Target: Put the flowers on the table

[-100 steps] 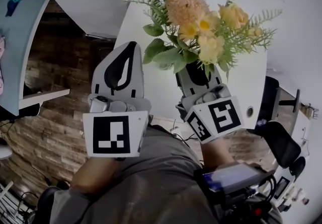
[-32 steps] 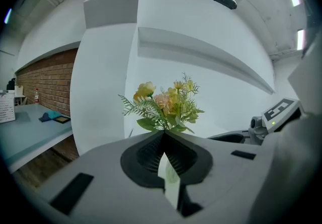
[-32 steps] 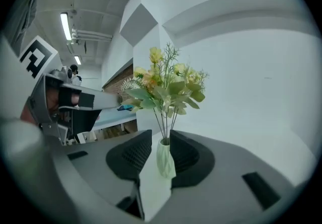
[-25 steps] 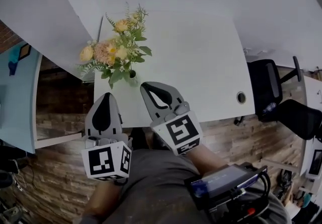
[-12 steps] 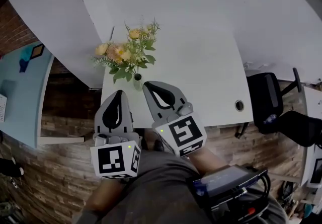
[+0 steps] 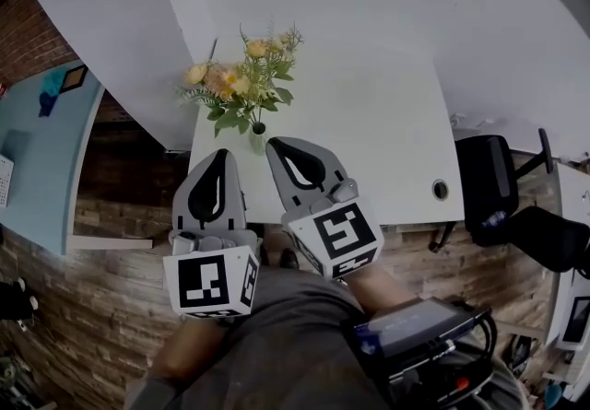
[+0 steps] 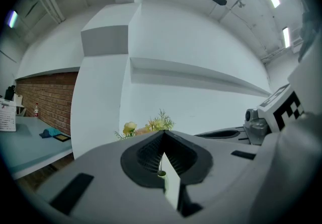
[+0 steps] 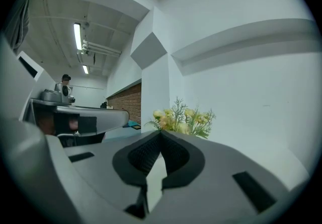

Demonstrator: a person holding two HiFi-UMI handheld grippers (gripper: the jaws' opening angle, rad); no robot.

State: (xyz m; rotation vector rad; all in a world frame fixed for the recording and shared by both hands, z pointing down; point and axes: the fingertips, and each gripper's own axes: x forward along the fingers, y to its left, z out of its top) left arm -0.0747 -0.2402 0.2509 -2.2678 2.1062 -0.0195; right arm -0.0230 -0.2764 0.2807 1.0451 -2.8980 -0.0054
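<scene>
Yellow and peach flowers point(image 6: 241, 86) stand upright in a small vase point(image 6: 257, 137) on the white table point(image 6: 369, 123), close to its lower left corner in the head view and just in from the near edge. Both claws sit lower in that frame, free of the bouquet. The left gripper point(image 6: 221, 158) hangs at the table's near edge, below and left of the vase. Its jaws are pressed together at the tips with nothing pinched, and its own view shows the flowers well beyond them. The right gripper point(image 6: 279, 146) lies over the table's near edge, its tip just right of the vase in the picture. Its jaws are likewise pressed together and empty, and its own view shows the flowers ahead of the tips, not between them. A pale blue surface point(image 6: 41, 159) fills the left of the frame, a black chair point(image 6: 489, 182) stands at the right, and brick point(image 6: 111, 307) shows below the table.
</scene>
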